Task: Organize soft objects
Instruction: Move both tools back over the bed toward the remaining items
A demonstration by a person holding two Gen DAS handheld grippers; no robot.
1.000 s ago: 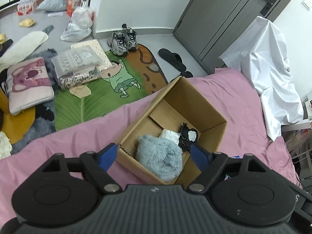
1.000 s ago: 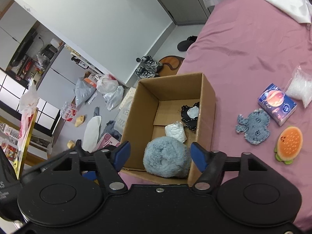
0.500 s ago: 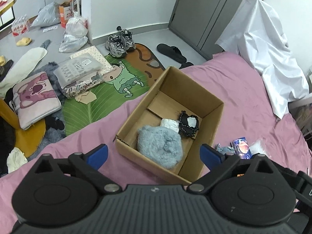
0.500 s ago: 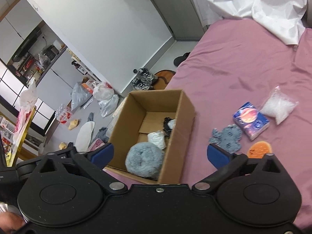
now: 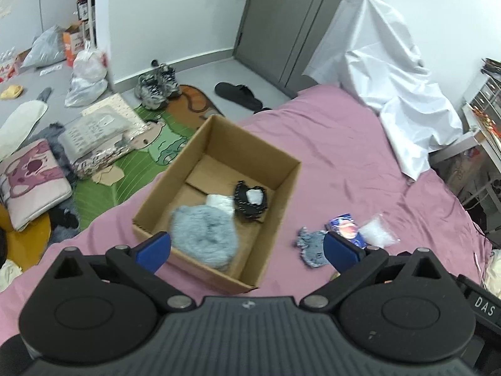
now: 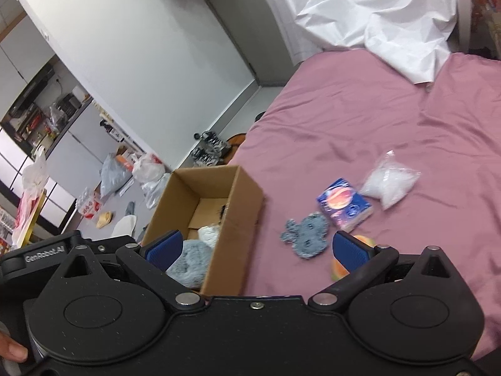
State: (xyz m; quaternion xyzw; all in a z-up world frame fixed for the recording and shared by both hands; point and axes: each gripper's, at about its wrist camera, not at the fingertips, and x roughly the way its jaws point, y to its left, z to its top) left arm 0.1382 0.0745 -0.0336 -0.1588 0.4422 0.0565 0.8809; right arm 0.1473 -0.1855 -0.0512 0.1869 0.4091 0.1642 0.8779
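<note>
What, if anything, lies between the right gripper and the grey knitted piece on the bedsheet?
Nothing visible. The right gripper hangs open above bare pink bedsheet, and the grey knitted piece lies uncovered beside the cardboard box.

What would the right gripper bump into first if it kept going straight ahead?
Probably the pink bed sheet, just past the cardboard box's right wall and beside the grey-blue fabric piece. The right gripper is open and empty. Depth is unclear.

A lived-in bedroom in a home: a bed (image 5: 344, 156) under a pink sheet fills the near side, a white cloth (image 5: 385, 72) heaped at its far corner; beyond its edge lie sneakers (image 5: 156, 86), a slipper (image 5: 239, 95), a cartoon floor mat (image 5: 131, 163), a cushion (image 5: 29, 181) and plastic bags (image 5: 86, 76), by a grey door (image 5: 300, 18)
</note>
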